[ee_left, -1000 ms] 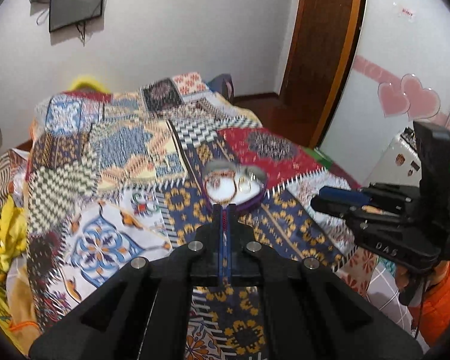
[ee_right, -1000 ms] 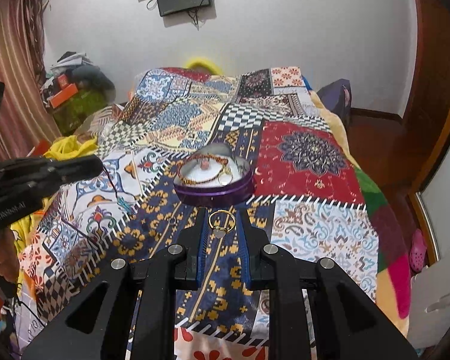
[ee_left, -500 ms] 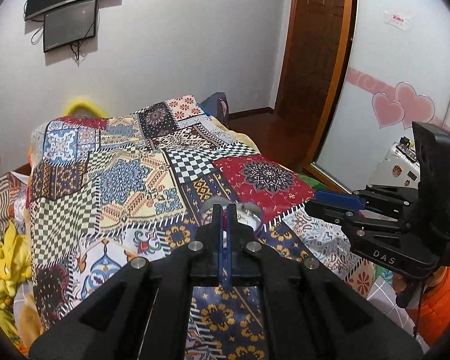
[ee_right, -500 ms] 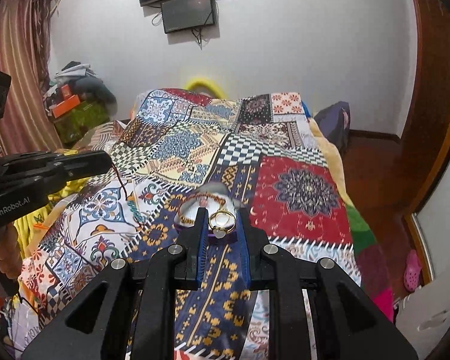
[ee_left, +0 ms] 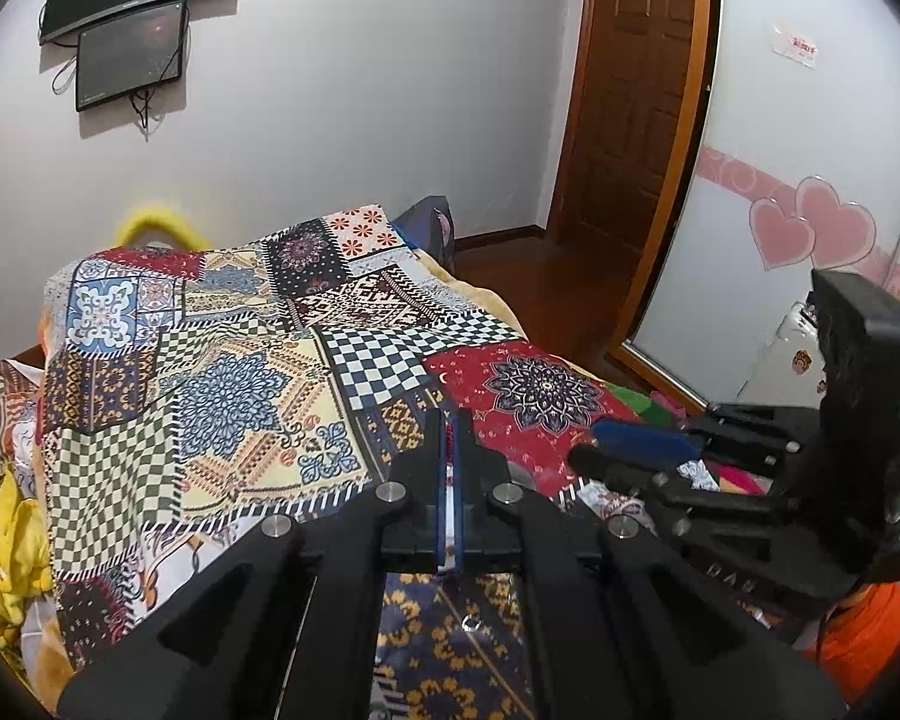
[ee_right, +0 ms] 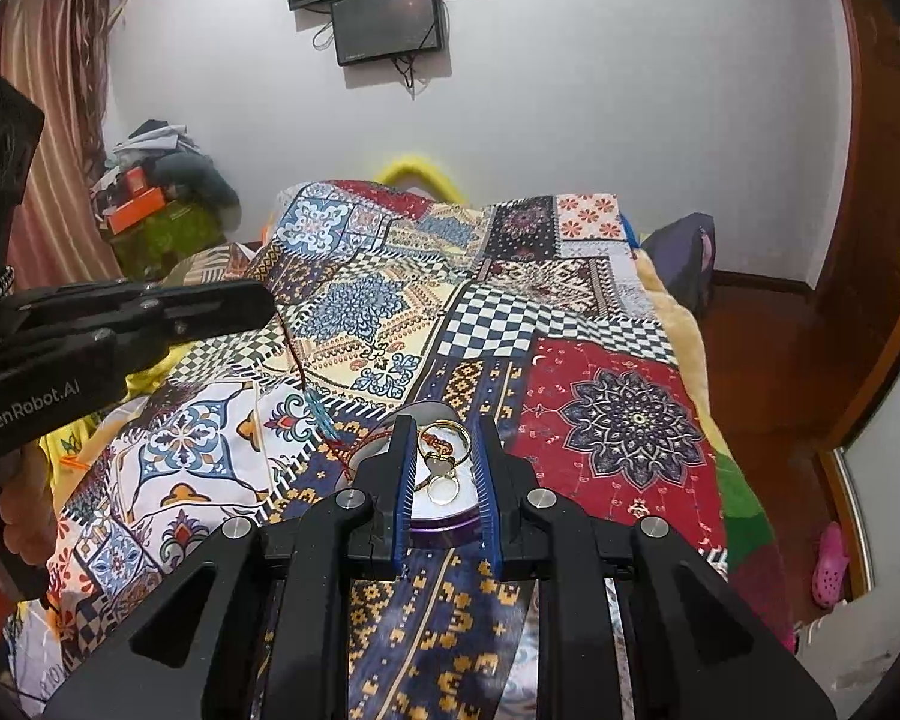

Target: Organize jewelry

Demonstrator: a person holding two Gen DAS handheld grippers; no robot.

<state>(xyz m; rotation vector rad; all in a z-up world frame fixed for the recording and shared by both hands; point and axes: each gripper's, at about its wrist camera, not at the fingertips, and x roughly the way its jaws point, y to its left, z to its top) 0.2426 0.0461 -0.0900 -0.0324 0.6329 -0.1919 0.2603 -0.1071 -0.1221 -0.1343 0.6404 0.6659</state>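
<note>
Lifting off the bed, left claw [ee_left: 448,468] pinches a red string [ee_right: 306,384]; right claw [ee_right: 444,474], half-open, now straddles the ring dish [ee_right: 444,525].

Both views evenly lit, soft indoor light, no hard shadows. White wall [ee_left: 360,90] bright, mild falloff toward corners. Faint shadow under wall screen [ee_right: 384,24], upper centre. Heavy fisheye: door frame [ee_left: 678,180] bows at right edge, black vignette in all corners. Patchwork bedspread [ee_right: 390,312] sharp mid-frame, colours saturated. Yellow object [ee_left: 150,225] at bed head blurred. Near tongs bodies dark, little surface detail, small glints on screws.
</note>
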